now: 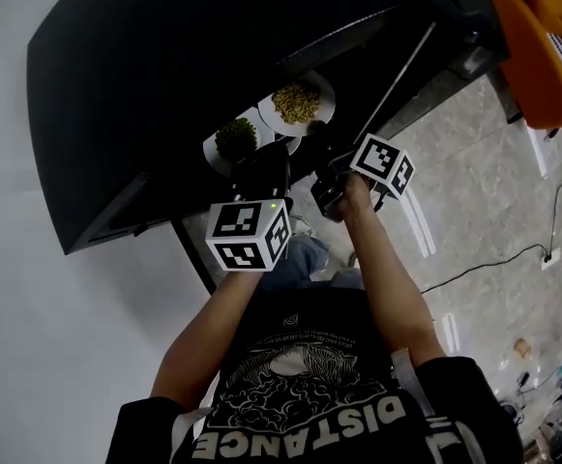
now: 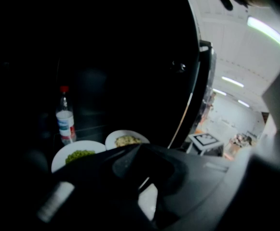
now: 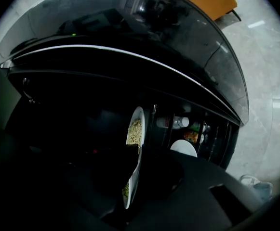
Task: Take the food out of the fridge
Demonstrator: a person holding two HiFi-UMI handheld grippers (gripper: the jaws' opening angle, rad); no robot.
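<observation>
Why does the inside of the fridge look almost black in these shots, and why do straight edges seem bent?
Head view: the fridge is unlit inside; only the green food plate and yellow food plate stand out. Left gripper view: dim and soft, the bottle faint, the ceiling lights glaring. Right gripper view: the wide-angle lens bows the fridge's edge into an arc.

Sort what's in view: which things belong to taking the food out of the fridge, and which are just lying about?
Job in hand: fridge; green-food plate; yellow-food plate.

Lying about: bottle inside the fridge (probably a drink, not food); orange chair; cable on the floor.
</observation>
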